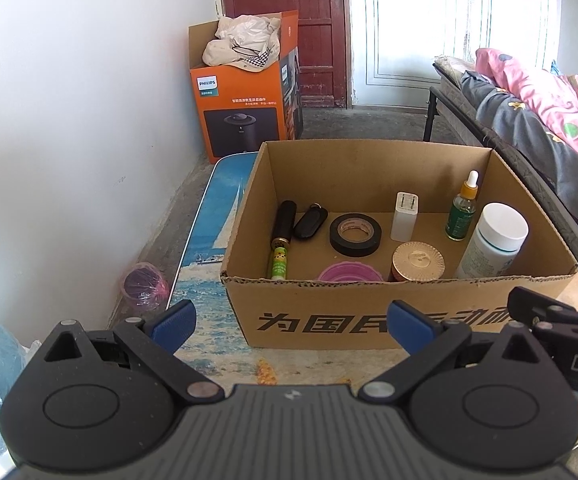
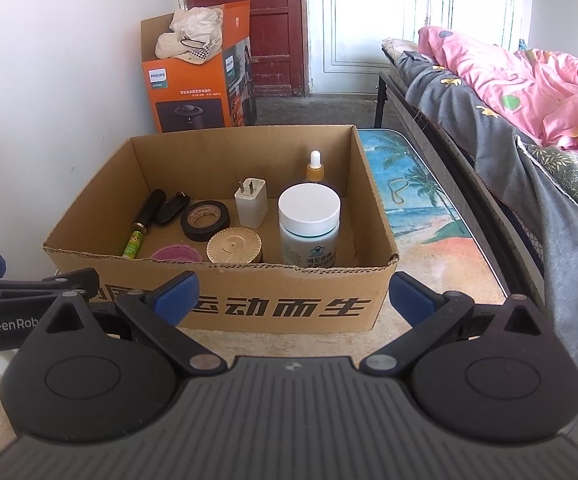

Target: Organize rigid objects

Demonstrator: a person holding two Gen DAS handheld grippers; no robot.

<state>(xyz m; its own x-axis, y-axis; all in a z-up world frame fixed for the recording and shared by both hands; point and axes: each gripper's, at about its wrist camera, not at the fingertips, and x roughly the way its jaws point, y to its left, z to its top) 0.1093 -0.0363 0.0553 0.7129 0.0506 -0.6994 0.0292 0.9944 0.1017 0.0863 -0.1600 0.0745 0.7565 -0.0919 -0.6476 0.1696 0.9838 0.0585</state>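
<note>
An open cardboard box (image 1: 329,320) (image 2: 273,304) stands on the printed table in front of both grippers. Inside lie a black tape roll (image 1: 355,235) (image 2: 205,220), a white charger (image 1: 404,217) (image 2: 251,202), a white-capped bottle (image 1: 493,246) (image 2: 309,228), a dropper bottle (image 1: 463,210) (image 2: 315,168), a gold-lidded jar (image 1: 419,261) (image 2: 234,245), a pink lid (image 1: 349,274), a black tube (image 1: 283,224), a key fob (image 1: 309,222) and a green stick (image 1: 278,266). My left gripper (image 1: 291,326) and right gripper (image 2: 293,296) are open, empty, just short of the box's front wall.
An orange Philips box (image 1: 241,112) with cloth in it stands by the wall and red door. A bed (image 2: 509,92) with pink and grey bedding runs along the right. A rubber band (image 2: 397,190) lies on the table (image 2: 417,208) right of the box. A pink bin (image 1: 145,284) sits on the floor.
</note>
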